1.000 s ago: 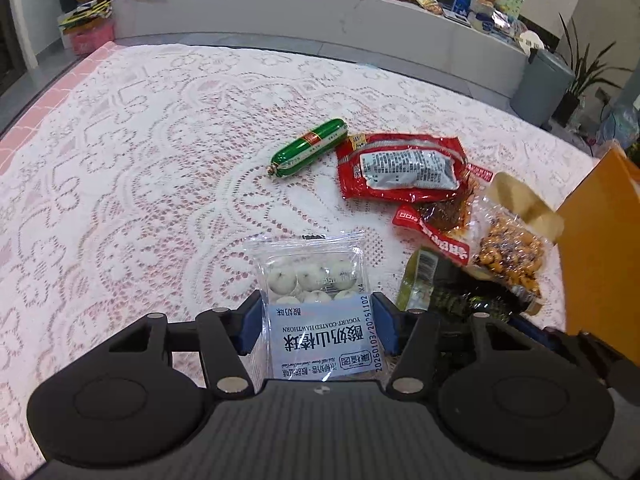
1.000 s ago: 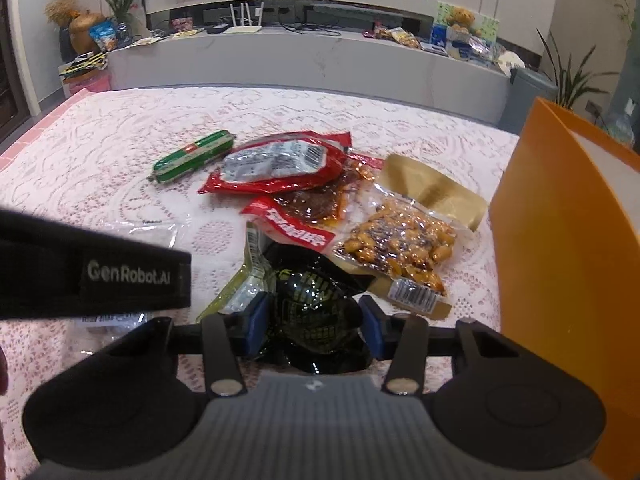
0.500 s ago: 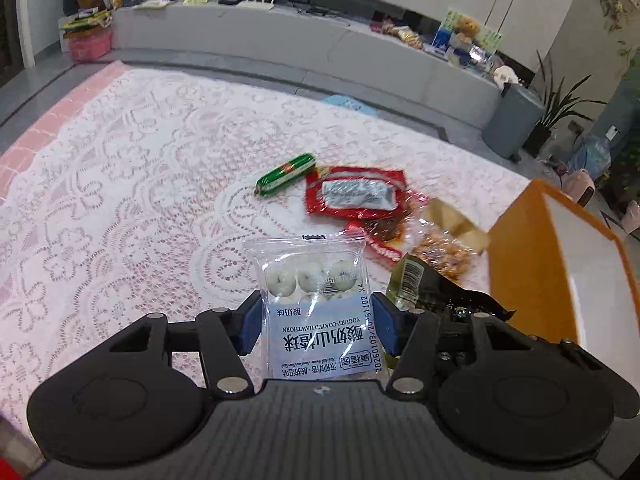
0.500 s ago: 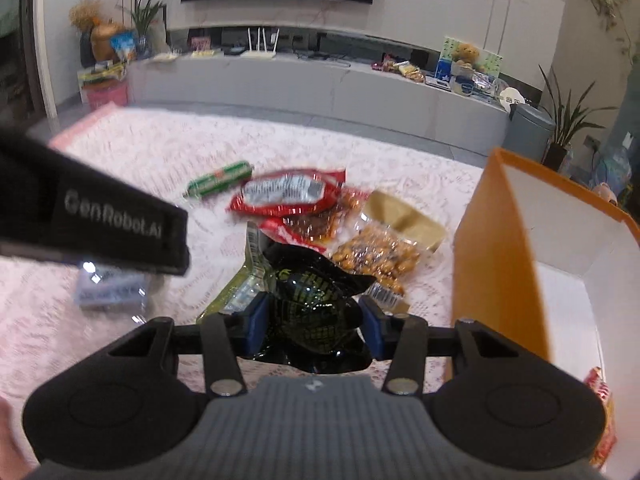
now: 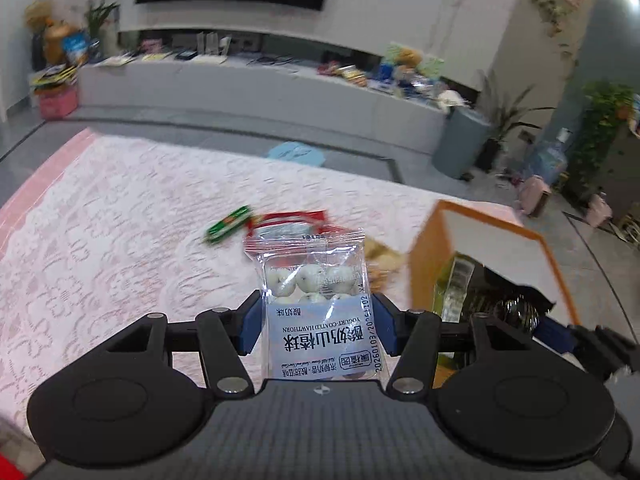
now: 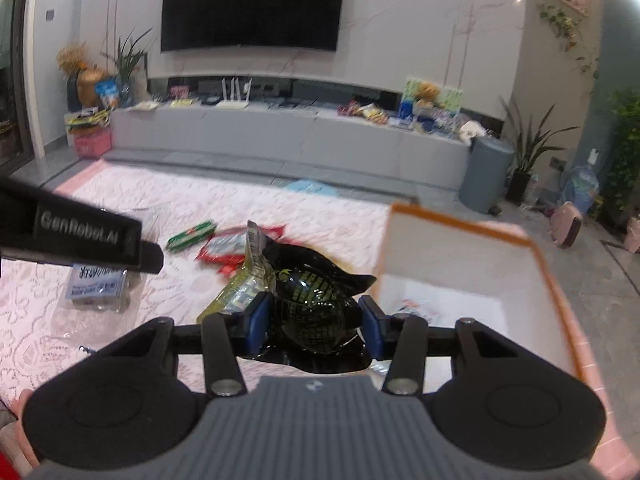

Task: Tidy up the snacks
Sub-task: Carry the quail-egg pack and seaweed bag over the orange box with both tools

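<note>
My left gripper [image 5: 316,326] is shut on a clear packet of yogurt-coated hawthorn balls [image 5: 316,304], held up above the lace tablecloth. My right gripper [image 6: 314,324] is shut on a black and green snack bag [image 6: 312,304], held beside the left wall of the orange box [image 6: 472,232]. The box [image 5: 424,264] also shows in the left wrist view, with the right gripper and its bag [image 5: 460,284] over its open top. The left gripper's body [image 6: 80,236] crosses the left of the right wrist view, its packet [image 6: 96,286] hanging below it.
On the tablecloth [image 5: 100,240] lie a green sausage stick [image 5: 228,224], a red packet [image 5: 288,220] and a nut bag [image 5: 380,260]. The orange box has a white inside [image 6: 460,280] with some packets at its bottom. The table's far edge borders a grey floor.
Both grippers have risen from the table with their packets. The right gripper has moved toward the orange box, whose open inside now shows.
</note>
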A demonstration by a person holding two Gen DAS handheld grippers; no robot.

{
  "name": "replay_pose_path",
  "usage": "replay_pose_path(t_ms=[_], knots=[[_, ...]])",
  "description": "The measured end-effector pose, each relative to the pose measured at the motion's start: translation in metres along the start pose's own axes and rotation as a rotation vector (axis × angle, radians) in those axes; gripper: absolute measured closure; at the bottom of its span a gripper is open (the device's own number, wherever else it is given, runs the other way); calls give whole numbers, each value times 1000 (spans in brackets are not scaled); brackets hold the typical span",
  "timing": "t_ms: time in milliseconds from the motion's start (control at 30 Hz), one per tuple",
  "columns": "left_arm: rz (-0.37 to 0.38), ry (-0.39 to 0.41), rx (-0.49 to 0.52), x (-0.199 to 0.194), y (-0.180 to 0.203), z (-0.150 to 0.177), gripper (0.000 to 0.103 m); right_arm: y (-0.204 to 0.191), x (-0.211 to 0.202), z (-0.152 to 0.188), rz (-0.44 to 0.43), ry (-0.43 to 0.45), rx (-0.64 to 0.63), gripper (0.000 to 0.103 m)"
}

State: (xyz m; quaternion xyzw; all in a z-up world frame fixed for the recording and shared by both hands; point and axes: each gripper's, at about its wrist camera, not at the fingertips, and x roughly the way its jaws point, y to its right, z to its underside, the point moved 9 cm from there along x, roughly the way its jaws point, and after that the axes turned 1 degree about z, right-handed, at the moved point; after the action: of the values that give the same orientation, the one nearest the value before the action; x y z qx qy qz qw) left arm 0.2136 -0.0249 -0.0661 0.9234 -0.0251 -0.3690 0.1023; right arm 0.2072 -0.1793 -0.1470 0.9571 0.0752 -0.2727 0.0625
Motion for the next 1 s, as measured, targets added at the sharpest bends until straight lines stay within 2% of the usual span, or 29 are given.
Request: replay_pose_path(t_ms=[233,333,467,567,733,1000], knots=[[158,-14,165,0,77,4,39,72,-11,4,17,-47,67,56],[220,-29,225,7,106,6,39,100,-8,9,32,-82,64,56],[288,-53,310,22,141,9,39,133,0,16,19,-137,121,56],[301,-66,378,36,158,9,39,148,11,21,39,-160,141,56],[278,-129,439,65,162,16,39,157,34,32,87,-171,141,56],[302,-209,538,96,166,31,39,164,74,47,93,-239,147,56]])
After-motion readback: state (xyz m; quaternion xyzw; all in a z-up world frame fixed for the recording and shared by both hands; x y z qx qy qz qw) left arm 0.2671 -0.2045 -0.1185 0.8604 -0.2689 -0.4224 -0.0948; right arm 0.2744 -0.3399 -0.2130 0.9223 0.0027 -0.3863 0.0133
